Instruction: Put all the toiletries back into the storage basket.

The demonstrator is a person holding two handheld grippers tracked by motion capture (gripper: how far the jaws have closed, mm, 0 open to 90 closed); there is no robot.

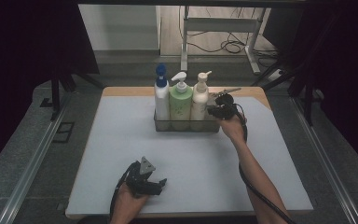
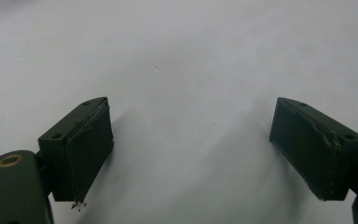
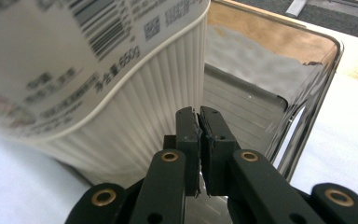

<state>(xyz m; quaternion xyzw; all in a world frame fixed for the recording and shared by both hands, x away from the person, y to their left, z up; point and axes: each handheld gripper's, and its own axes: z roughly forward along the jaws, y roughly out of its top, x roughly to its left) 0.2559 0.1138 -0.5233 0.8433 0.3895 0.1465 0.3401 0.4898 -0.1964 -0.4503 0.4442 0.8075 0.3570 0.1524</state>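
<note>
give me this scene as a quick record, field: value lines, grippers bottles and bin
left gripper: open, jaws wide apart over the bare mat, near edge of table
right gripper: shut, jaws pressed together at the bin's right end, beside the cream bottle
bin: clear, holds three pump bottles upright in a row
bottles: white bottle with blue pump, green bottle, cream bottle
</note>
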